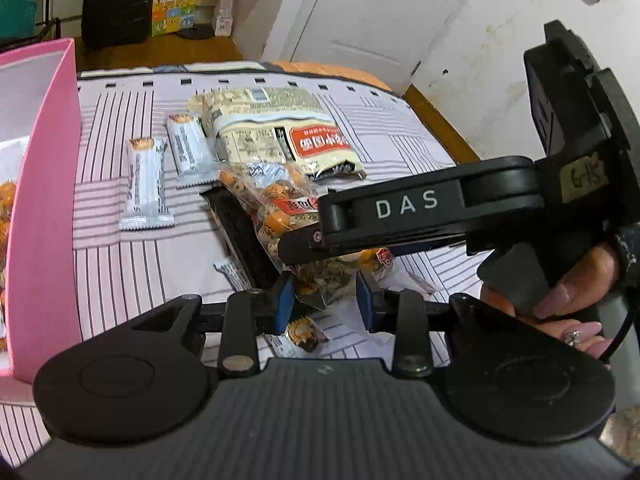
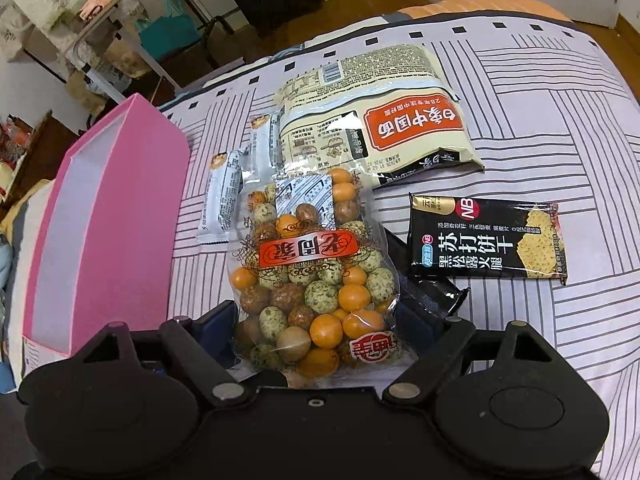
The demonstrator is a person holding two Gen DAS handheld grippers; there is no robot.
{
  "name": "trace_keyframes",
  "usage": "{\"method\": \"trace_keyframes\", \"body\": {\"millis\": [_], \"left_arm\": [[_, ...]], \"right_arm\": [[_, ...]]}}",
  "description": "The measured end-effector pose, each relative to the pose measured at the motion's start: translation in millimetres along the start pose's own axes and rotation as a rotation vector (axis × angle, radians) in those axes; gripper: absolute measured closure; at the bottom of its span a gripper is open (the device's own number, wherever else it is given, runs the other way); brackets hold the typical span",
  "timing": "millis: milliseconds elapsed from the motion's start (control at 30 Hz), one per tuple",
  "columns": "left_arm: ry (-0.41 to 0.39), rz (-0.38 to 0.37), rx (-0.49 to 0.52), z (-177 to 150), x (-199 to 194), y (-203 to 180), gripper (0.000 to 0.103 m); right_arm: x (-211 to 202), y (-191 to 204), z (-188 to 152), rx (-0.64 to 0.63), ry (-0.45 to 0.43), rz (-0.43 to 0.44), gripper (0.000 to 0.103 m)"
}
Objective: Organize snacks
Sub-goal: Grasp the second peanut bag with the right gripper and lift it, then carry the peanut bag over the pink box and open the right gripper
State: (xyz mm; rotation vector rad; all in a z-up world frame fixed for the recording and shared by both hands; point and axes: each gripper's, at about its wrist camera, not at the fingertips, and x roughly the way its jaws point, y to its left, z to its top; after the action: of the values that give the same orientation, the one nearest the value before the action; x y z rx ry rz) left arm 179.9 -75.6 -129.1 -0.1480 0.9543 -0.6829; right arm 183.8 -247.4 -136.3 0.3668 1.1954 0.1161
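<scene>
A clear bag of coated nuts (image 2: 308, 280) sits between the pads of my right gripper (image 2: 316, 320), which is shut on its lower end and holds it above the bed. In the left wrist view the same bag (image 1: 272, 204) hangs under the right gripper's black finger marked DAS (image 1: 400, 204). My left gripper (image 1: 325, 300) is open just below and behind the bag, blue pads apart, holding nothing. A pink box (image 1: 44, 208) stands at the left with orange snacks inside; it also shows in the right wrist view (image 2: 120, 216).
On the striped bedspread (image 2: 560, 120) lie a cream noodle pack (image 2: 376, 128), a black cracker pack (image 2: 488, 240), two white bars (image 1: 146, 184), a second black pack (image 1: 240, 232) under the bag, and small wrapped snacks (image 1: 308, 334). A white door (image 1: 372, 12) stands beyond the bed.
</scene>
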Motion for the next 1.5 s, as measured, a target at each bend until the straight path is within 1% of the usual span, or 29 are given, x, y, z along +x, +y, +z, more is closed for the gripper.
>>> {"method": "trace_keyframes", "body": {"millis": [100,200,333,433,600,767,867,967,1167,1333,1500], "left_arm": [[0.017,-0.004,-0.018,0.1,3.0,3.6,0.071],[0.033,-0.027,-0.076,0.8,6.4,13.9,0.070],[0.031,-0.056,-0.131,1.3,13.5,28.6,0.069],[0.020,-0.052,-0.149,-0.6,21.7,34.1,0.068],[0.002,-0.006,-0.069,-3.5,19.8,20.9,0.069],[0.026,0.006,-0.028,-1.2,7.3,10.6,0.069],[0.035,0.002,-0.012,-3.9,-2.8,6.1,0.069],[0.013,0.016,0.026,-11.0,-20.0,-3.3,0.069],[-0.015,0.046,0.065,-23.1,-49.3,-15.5,0.069],[-0.049,0.063,0.089,-32.4,-74.7,-21.7,0.069],[-0.079,0.091,0.111,-35.9,-107.5,-25.0,0.069]], "right_arm": [[3.4,-2.0,-2.0,0.011,0.019,-0.004,0.014],[7.9,-5.4,-1.5,0.030,0.044,0.004,0.014],[17.3,-10.4,-0.2,0.058,0.067,0.011,0.013],[21.6,-7.8,-1.9,0.047,0.069,0.001,0.014],[11.1,-4.7,-6.1,0.050,0.057,0.011,0.016],[-3.4,1.4,-21.8,0.045,0.019,0.012,0.017],[-15.6,3.1,-34.1,0.053,-0.009,0.040,0.019],[-26.7,8.0,-45.6,0.042,-0.029,0.062,0.019],[-45.5,26.7,-66.7,0.004,-0.083,0.079,0.019],[-64.2,48.5,-77.6,-0.039,-0.120,0.085,0.019],[-77.5,69.1,-80.9,-0.049,-0.121,0.127,0.019]]}}
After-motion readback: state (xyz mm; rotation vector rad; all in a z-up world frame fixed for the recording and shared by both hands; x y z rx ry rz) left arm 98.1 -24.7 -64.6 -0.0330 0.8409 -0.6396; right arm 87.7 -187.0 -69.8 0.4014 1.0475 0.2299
